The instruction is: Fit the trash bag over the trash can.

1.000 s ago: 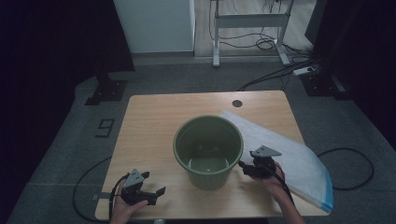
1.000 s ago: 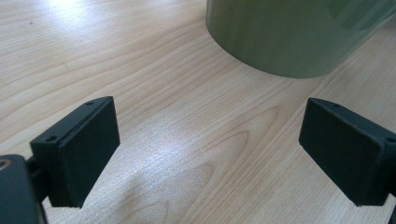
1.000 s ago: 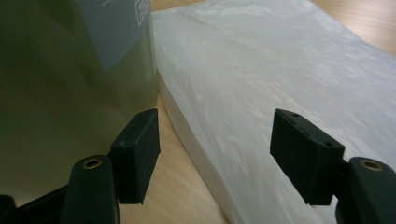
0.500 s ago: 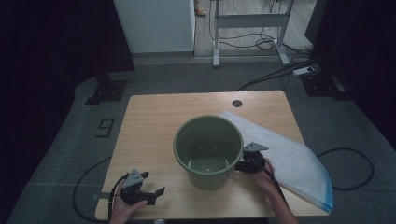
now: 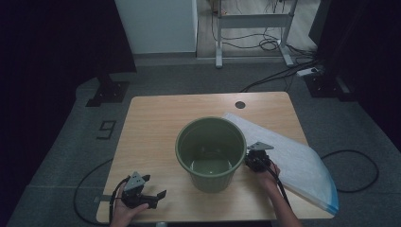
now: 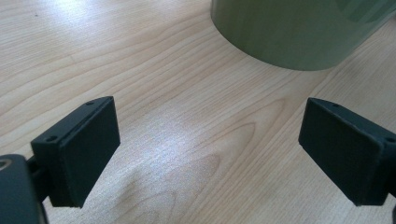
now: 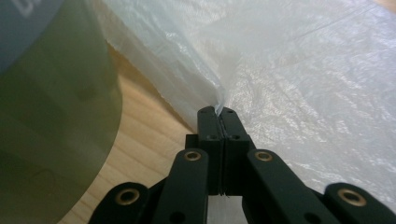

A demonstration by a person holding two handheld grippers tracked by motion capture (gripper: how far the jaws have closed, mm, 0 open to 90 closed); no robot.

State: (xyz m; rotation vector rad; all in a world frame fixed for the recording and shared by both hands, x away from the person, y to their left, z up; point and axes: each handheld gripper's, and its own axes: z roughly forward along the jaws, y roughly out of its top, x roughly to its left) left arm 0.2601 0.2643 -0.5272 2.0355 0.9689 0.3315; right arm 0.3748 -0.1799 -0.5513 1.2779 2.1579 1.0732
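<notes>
The right tongs (image 7: pixel 218 111), open a moment ago, have just closed, pinching the plastic bag's (image 7: pixel 299 79) edge beside the bucket (image 5: pixel 211 146).

- The bucket (image 5: pixel 211 153) stands on the table (image 5: pixel 156 123), near the front middle.
- The plastic bag (image 5: pixel 293 158) lies flat to the bucket's right, running out over the table's right front edge.
- The right gripper (image 5: pixel 255 160) sits between bucket and bag, on the bag's near edge.
- The left gripper (image 5: pixel 142 191) sits at the front left corner, apart from the bucket.
</notes>
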